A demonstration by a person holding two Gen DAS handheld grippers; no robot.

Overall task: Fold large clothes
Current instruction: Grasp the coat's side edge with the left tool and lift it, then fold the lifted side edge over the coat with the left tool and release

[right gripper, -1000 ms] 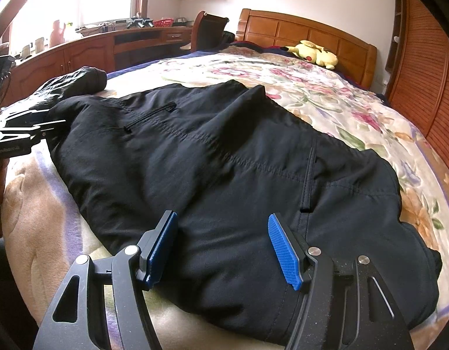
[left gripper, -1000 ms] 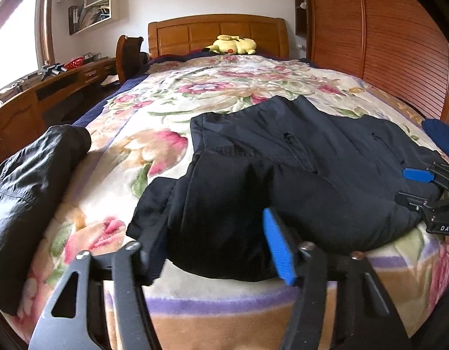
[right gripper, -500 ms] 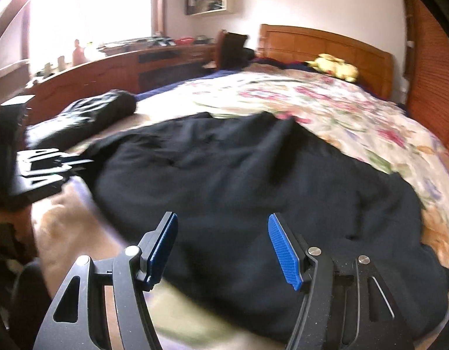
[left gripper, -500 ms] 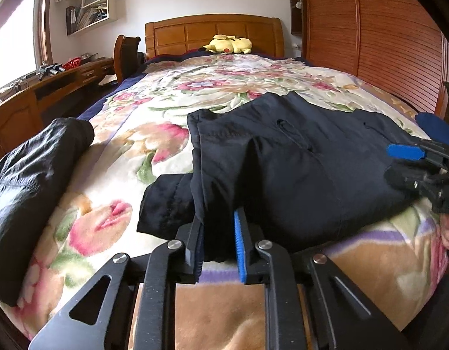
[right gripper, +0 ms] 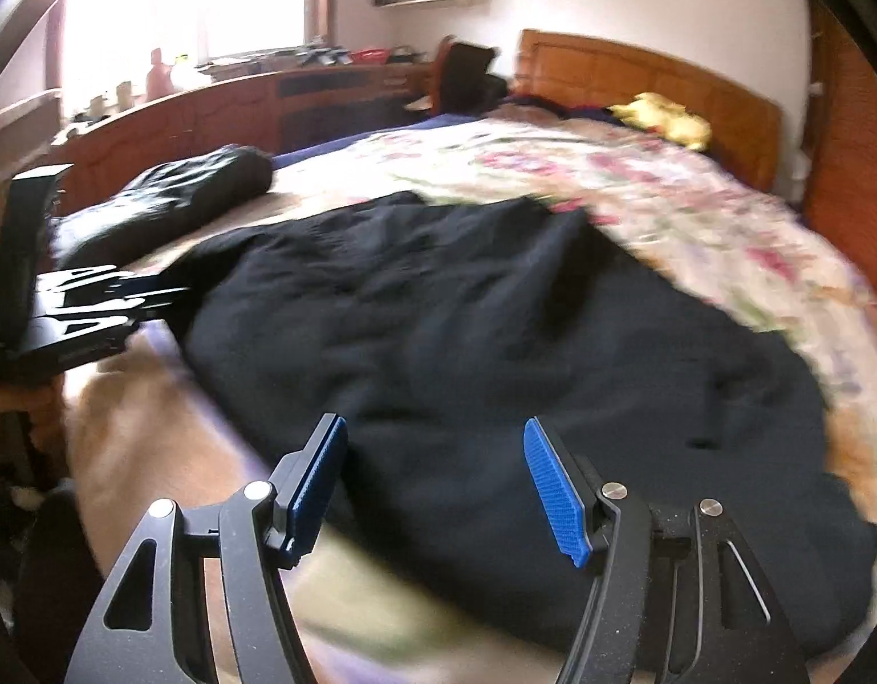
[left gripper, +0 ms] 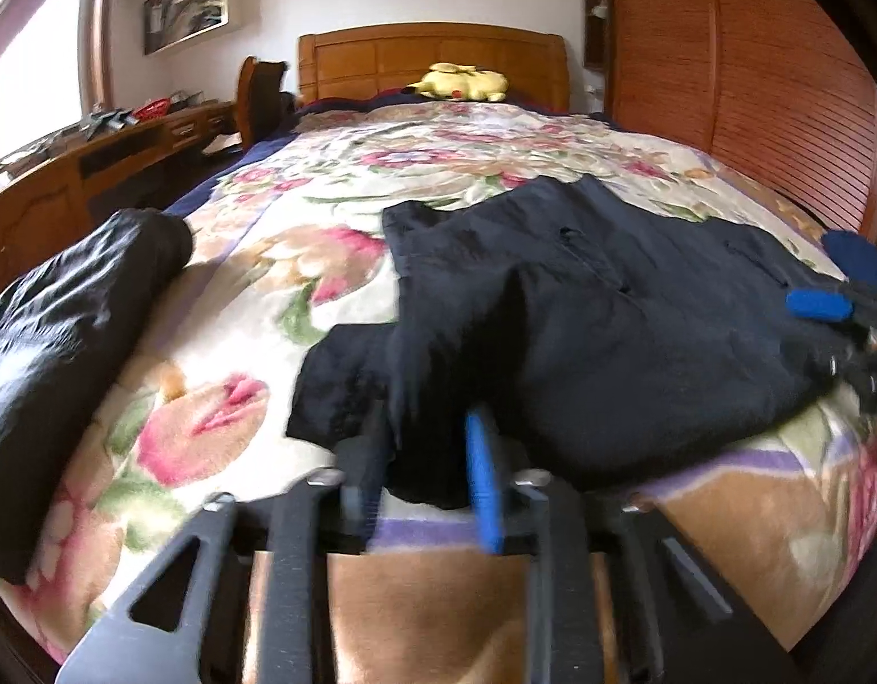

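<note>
Left wrist: left gripper (left gripper: 424,470) clamps black jacket (left gripper: 609,330).

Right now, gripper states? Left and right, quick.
Left gripper: closed on the near edge of the black garment.
Right gripper: open, holding nothing, fingers spread above the black garment.

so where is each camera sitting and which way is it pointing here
Left wrist: on the left gripper at the foot of the bed, facing the headboard; its fingers pinch the black jacket hem, right gripper at the right edge.
Right wrist: on the open right gripper, angled left over the jacket toward the window; left gripper at the left edge.
Shared: jacket, bed, yellow plush toy.
</note>
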